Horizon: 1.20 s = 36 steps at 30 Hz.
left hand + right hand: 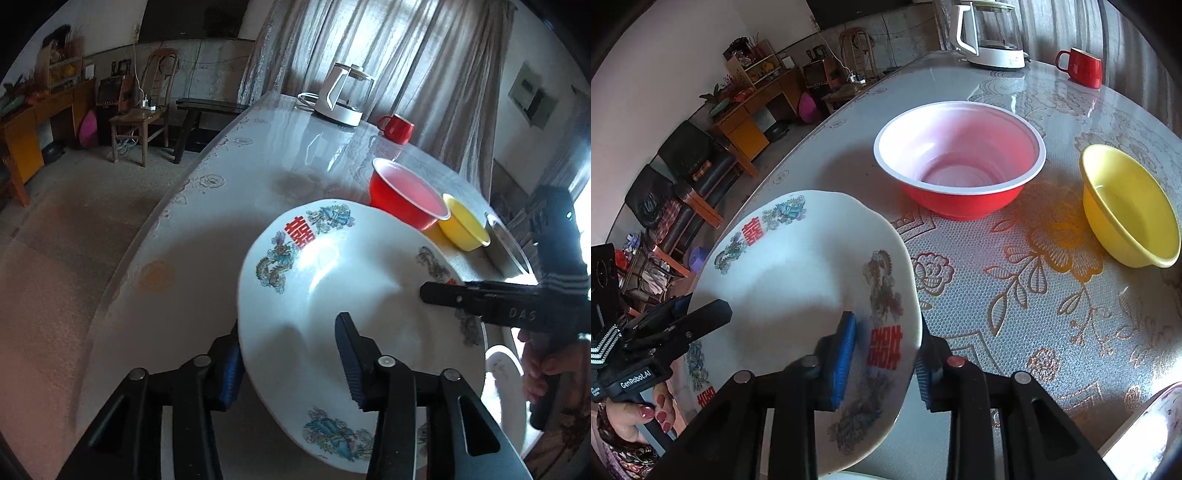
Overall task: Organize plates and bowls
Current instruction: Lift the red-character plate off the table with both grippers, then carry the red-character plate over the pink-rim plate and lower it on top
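left gripper (291,363): clamped on white plate (332,280) rim | right gripper (886,354): clamped on opposite rim | red bowl (960,162), yellow bowl (1126,206): beyond fingertips

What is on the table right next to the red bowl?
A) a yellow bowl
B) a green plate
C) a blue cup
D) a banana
A: a yellow bowl sits on the table beside the red bowl, apart from it.
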Each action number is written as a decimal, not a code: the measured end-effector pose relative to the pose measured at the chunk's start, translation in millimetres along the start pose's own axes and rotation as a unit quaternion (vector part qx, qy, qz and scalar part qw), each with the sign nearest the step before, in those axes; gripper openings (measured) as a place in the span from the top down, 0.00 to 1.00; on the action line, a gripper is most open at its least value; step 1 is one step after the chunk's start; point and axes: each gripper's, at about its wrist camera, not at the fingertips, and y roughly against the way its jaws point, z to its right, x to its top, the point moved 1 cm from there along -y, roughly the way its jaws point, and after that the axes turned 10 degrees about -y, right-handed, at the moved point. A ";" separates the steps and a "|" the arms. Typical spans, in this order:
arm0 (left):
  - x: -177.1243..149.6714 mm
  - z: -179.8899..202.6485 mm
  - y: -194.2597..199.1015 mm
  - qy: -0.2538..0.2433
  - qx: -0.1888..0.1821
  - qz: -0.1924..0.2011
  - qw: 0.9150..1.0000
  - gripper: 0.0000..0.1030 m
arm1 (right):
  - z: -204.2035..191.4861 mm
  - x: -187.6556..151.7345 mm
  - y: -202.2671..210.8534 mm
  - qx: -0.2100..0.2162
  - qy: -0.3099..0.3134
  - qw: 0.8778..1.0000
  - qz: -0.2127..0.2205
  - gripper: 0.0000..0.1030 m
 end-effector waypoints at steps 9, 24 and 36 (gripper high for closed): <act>-7.0 -5.8 8.4 0.023 0.002 0.016 1.000 0.68 | -16.7 -10.1 18.3 -0.018 0.044 0.998 0.039 0.73; 16.8 38.3 52.1 0.009 -0.032 0.072 0.997 0.68 | -1.9 -17.6 83.7 -0.001 0.018 0.997 0.081 0.74; 35.9 112.8 73.0 -0.031 -0.091 0.102 0.990 0.68 | 51.1 -45.6 153.8 0.001 -0.039 0.991 0.129 0.74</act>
